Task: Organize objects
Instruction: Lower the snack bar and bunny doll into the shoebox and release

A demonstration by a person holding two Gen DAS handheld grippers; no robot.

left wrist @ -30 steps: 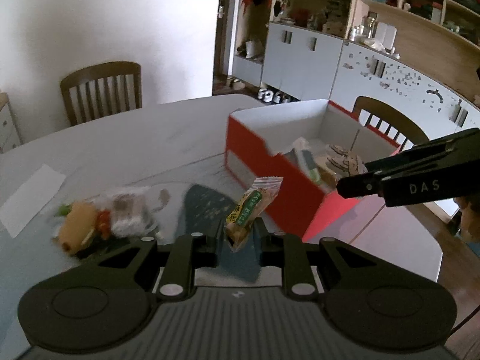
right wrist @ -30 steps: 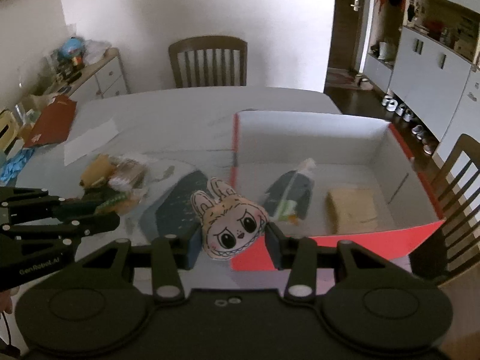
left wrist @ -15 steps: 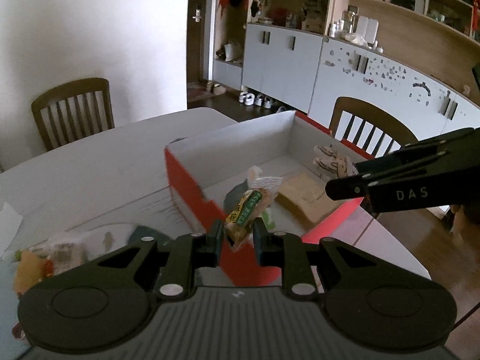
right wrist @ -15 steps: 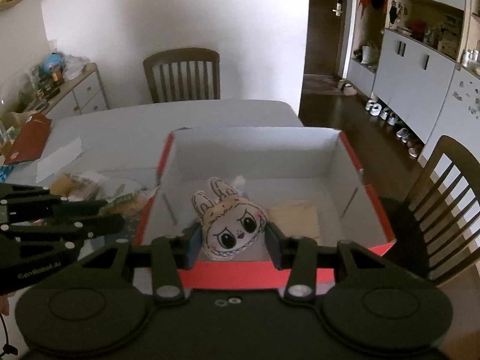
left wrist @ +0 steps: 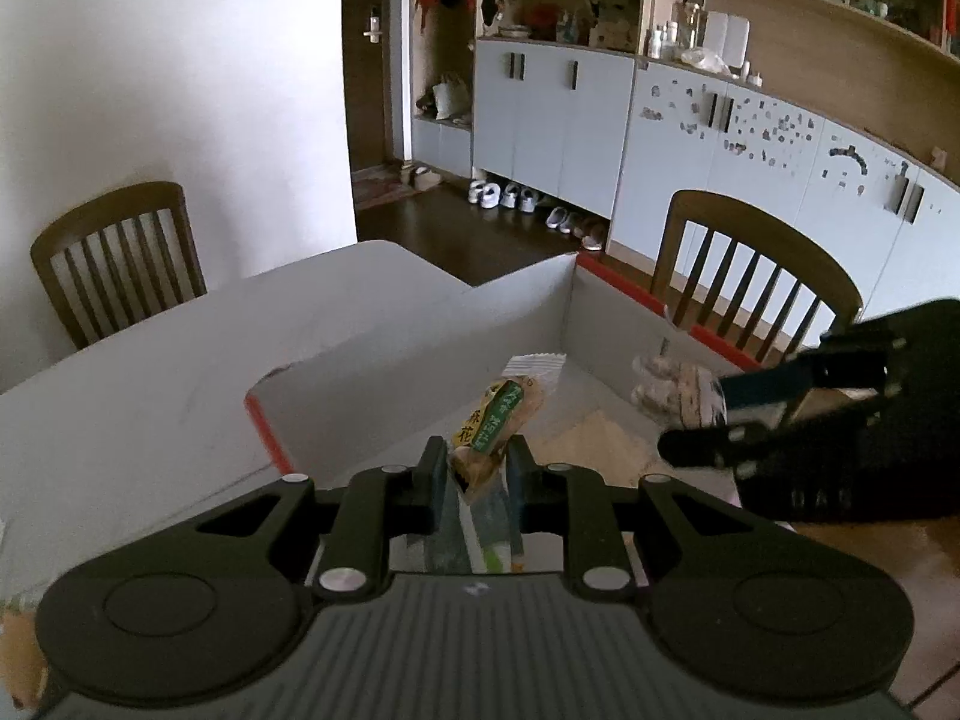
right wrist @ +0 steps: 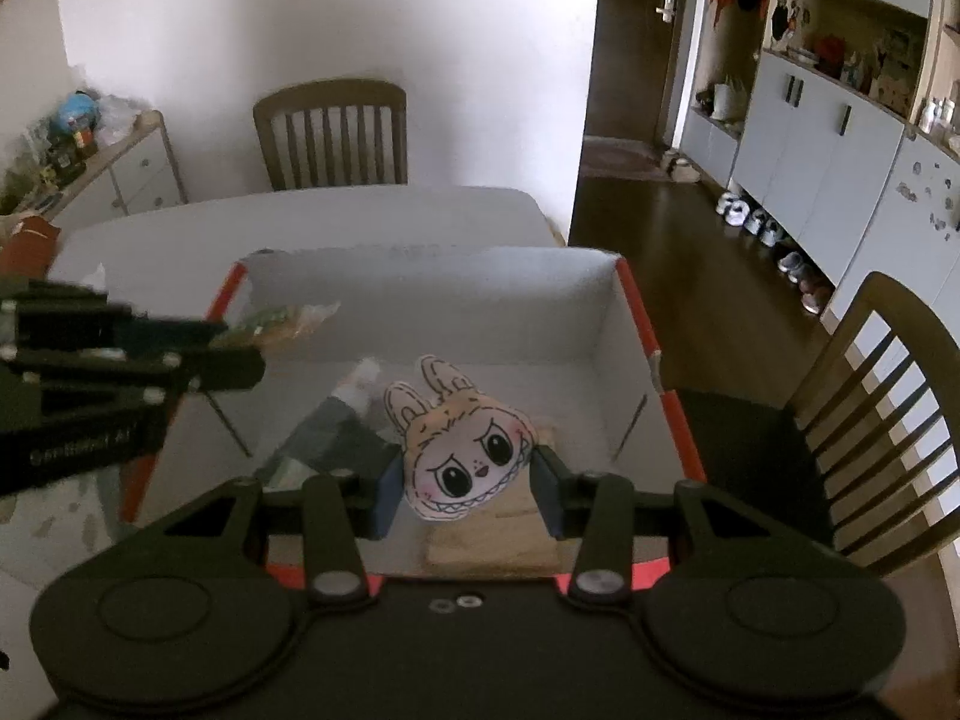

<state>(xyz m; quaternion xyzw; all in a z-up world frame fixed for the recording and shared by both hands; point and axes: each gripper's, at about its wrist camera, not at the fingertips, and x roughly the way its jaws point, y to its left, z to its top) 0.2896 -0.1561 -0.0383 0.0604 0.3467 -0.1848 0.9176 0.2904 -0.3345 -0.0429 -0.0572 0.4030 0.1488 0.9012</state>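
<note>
Over cardboard box (right wrist: pixel 624 324): crinkly packet (left wrist: pixel 495 429); plush face (right wrist: pixel 462 459)

We are in a home dining room: wooden slat-back chairs (right wrist: pixel 333 132) stand around a pale tabletop (left wrist: pixel 150 384), shoes (left wrist: pixel 510 195) line the floor under grey-blue cabinets (left wrist: pixel 552 114), and open shelves (left wrist: pixel 780 18) hold household clutter.

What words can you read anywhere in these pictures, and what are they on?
"花": on the green label of the snack packet in the left tool; its other characters are too blurred.
"GenRobot.AI", blurred: on the left tool's body, right wrist view.
"DAS", faint: on the right tool's body, left wrist view.
</note>
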